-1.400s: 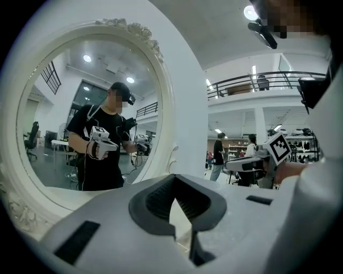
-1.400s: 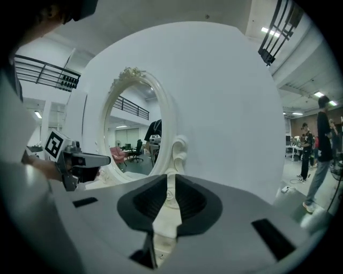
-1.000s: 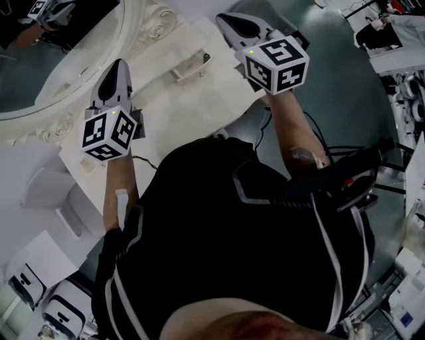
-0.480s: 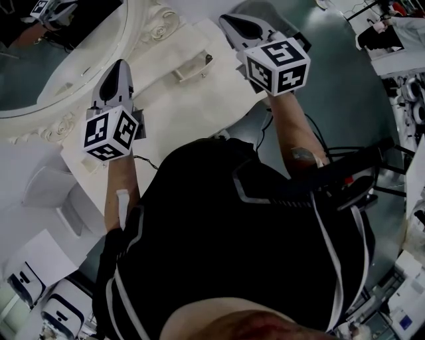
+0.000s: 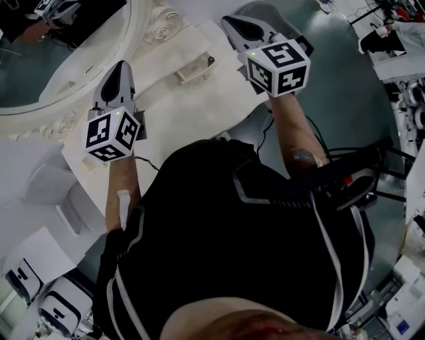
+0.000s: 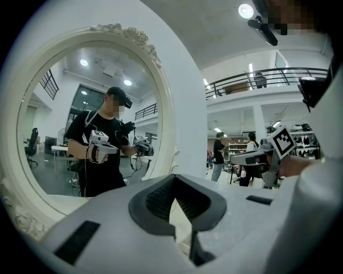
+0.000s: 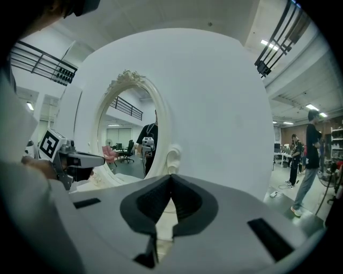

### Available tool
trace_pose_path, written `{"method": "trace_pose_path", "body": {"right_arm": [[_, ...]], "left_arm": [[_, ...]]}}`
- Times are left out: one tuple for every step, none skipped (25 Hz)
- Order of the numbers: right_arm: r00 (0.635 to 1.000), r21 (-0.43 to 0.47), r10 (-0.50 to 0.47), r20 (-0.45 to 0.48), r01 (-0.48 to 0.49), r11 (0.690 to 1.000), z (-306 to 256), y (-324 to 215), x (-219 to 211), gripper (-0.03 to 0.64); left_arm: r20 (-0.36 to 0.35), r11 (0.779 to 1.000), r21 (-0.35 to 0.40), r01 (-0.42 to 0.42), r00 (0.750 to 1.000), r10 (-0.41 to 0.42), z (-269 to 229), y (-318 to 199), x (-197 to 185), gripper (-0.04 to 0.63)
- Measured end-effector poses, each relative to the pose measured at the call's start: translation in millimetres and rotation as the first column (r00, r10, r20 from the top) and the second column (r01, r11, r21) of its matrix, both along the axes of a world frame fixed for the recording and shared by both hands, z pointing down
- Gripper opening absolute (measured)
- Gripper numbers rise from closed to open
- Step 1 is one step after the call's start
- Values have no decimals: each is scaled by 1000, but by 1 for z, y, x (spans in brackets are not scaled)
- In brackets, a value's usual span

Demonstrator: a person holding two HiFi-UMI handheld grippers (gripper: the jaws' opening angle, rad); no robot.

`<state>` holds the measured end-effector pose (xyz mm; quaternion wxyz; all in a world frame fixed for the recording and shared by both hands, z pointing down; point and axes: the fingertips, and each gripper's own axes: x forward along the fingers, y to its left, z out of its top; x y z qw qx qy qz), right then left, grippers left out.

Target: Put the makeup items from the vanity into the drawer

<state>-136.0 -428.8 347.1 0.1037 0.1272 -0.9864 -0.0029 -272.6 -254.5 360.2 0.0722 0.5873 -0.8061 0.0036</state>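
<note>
The white vanity top (image 5: 179, 106) lies under both grippers, and I see no makeup items on it. A small handle-like fitting (image 5: 192, 66) sits on it between the two grippers. My left gripper (image 5: 119, 64) hovers near the oval mirror (image 5: 66, 53); its jaws (image 6: 174, 179) are shut with nothing in them. My right gripper (image 5: 229, 20) is over the vanity's far right corner, also shut and empty (image 7: 170, 179). Each gripper view shows the other gripper held level: the right gripper (image 6: 257, 156) and the left gripper (image 7: 80, 159).
The ornate mirror frame (image 6: 134, 40) rises close ahead of the left gripper and reflects the person. A white wall panel (image 7: 214, 107) stands behind the vanity. White boxes (image 5: 60, 312) sit on the floor at lower left, black stands and cables (image 5: 352, 176) at right. People (image 7: 300, 155) stand far off.
</note>
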Motion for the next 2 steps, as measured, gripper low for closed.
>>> {"method": "trace_pose_path", "body": {"right_arm": [[1000,0,0,-1,0,1000,0,-1,0,5],[1000,0,-1,-2,1,1000,-1,-1,0,5]], "left_arm": [[1,1000,-1,0,1000,0,0,0,0,3],[3,1000,-1,1,1000,-1,-1,-1,1,3]]}}
